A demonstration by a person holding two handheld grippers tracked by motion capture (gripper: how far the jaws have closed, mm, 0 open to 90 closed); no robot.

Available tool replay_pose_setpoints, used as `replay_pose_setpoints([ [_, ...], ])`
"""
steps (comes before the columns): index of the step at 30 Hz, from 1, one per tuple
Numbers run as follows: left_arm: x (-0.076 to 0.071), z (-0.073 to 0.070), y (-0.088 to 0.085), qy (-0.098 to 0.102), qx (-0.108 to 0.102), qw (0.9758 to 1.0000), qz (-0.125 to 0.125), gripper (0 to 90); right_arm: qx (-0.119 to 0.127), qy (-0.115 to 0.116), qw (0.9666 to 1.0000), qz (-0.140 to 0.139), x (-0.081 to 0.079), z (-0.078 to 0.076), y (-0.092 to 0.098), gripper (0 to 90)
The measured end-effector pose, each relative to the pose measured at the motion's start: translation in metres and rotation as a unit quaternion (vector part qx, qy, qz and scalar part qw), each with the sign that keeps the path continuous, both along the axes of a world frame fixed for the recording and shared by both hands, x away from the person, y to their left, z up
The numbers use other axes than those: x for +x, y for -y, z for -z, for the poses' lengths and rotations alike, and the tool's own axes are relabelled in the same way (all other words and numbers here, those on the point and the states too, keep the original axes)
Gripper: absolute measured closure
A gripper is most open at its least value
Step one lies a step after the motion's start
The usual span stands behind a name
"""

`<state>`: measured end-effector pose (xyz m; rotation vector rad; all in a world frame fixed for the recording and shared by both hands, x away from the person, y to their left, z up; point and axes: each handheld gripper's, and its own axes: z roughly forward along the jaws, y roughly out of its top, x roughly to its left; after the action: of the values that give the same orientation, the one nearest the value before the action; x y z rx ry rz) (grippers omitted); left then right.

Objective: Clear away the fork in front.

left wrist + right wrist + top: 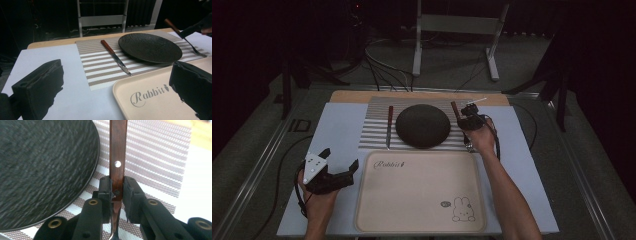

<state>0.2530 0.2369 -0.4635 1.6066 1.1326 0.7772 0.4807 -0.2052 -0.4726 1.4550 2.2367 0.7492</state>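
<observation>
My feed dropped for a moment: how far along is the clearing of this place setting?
Nothing looks moved yet: the beige tray is bare. In hand: the right claw is shut on the fork by its wooden handle, tines near the striped mat. Left: the black plate and the knife lie untouched on the mat, and the left claw waits open beside the tray.

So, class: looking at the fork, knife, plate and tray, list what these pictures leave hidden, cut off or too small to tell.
- Fork: right gripper view, its tines run off the bottom edge behind the right claw.
- Fork in the high view: the hand and claw cover most of it.
- Tray: left gripper view, the print after "Rabbit" sits behind the left claw's jaw.
- Knife: high view, blade edge too small and dim to read.
</observation>
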Motion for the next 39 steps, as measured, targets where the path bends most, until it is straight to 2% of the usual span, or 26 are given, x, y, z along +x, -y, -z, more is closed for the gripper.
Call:
replay_pose_setpoints([
  [1, 0.0, 0.0, 0.0, 0.0, 0.0, 1.0, 0.0, 0.0, 0.004, 0.013, 0.9999, -0.001, -0.004, -0.002, 0.002, 77.6],
  [2, 0.0, 0.0, 0.0, 0.0, 0.0, 1.0, 0.0, 0.0, 0.004, 0.013, 0.9999, -0.001, -0.004, -0.002, 0.002, 77.6],
  [3, 0.0, 0.0, 0.0, -0.001, 0.002, 1.0, 0.0, 0.0, 0.001, 0.034, 0.9994, -0.007, -0.011, -0.004, 0.003, 77.6],
  [4, 0.0, 0.0, 0.0, -0.001, 0.002, 1.0, 0.0, 0.0, -0.001, 0.044, 0.999, -0.008, -0.014, -0.005, 0.003, 77.6],
  [5, 0.0, 0.0, 0.0, -0.001, 0.002, 1.0, 0.0, 0.0, -0.001, 0.044, 0.999, -0.008, -0.014, -0.005, 0.003, 77.6],
  [6, 0.001, 0.0, 0.0, -0.002, 0.003, 1.0, 0.0, 0.0, 0.004, 0.063, 0.998, -0.008, -0.02, -0.008, 0.005, 77.6],
  [7, 0.001, 0.001, 0.001, -0.002, 0.003, 1.0, 0.0, 0.0, 0.005, 0.072, 0.9974, -0.008, -0.023, -0.01, 0.006, 77.6],
  [11, 0.001, 0.001, 0.001, -0.002, 0.005, 1.0, 0.0, 0.0, 0.016, 0.104, 0.9944, -0.009, -0.033, -0.017, 0.01, 77.6],
  [13, 0.001, 0.001, 0.001, -0.003, 0.005, 1.0, 0.0, 0.0, 0.018, 0.11, 0.9937, -0.011, -0.035, -0.018, 0.01, 77.5],
  [14, 0.001, 0.001, 0.001, -0.003, 0.005, 1.0, 0.0, 0.0, 0.018, 0.125, 0.9919, -0.013, -0.039, -0.022, 0.011, 77.5],
  [19, 0.001, 0.001, 0.001, -0.003, 0.006, 1.0, 0.0, 0.0, 0.023, 0.151, 0.988, -0.018, -0.048, -0.029, 0.013, 77.5],
  [21, 0.001, 0.001, 0.002, -0.004, 0.006, 1.0, 0.0, 0.0, 0.03, 0.169, 0.9849, -0.026, -0.055, -0.037, 0.014, 77.5],
  [25, 0.002, 0.002, 0.003, -0.006, 0.01, 0.9999, 0.001, 0.0, 0.034, 0.181, 0.9824, -0.033, -0.061, -0.044, 0.013, 77.5],
  [28, 0.002, 0.002, 0.004, -0.006, 0.01, 0.9999, 0.003, 0.0, 0.048, 0.191, 0.9795, -0.043, -0.074, -0.051, 0.011, 77.5],
  [31, 0.001, 0.001, 0.006, -0.007, 0.012, 0.9999, 0.004, 0.0, 0.048, 0.198, 0.9776, -0.053, -0.084, -0.053, 0.009, 77.5],
  [34, 0.0, 0.0, 0.008, -0.007, -0.001, 1.0, 0.007, 0.0, 0.049, 0.202, 0.9759, -0.066, -0.096, -0.056, 0.006, 77.5],
  [36, 0.0, -0.001, 0.009, -0.005, -0.007, 0.9999, 0.007, 0.0, 0.049, 0.203, 0.9754, -0.069, -0.099, -0.057, 0.005, 77.5],
  [38, 0.001, -0.003, 0.012, -0.003, -0.004, 1.0, 0.008, 0.0, 0.049, 0.204, 0.975, -0.073, -0.103, -0.057, 0.004, 77.5],
  [39, 0.001, -0.006, 0.016, -0.001, -0.003, 0.9999, 0.012, 0.0, 0.047, 0.208, 0.9733, -0.084, -0.113, -0.058, 0.001, 77.5],
])
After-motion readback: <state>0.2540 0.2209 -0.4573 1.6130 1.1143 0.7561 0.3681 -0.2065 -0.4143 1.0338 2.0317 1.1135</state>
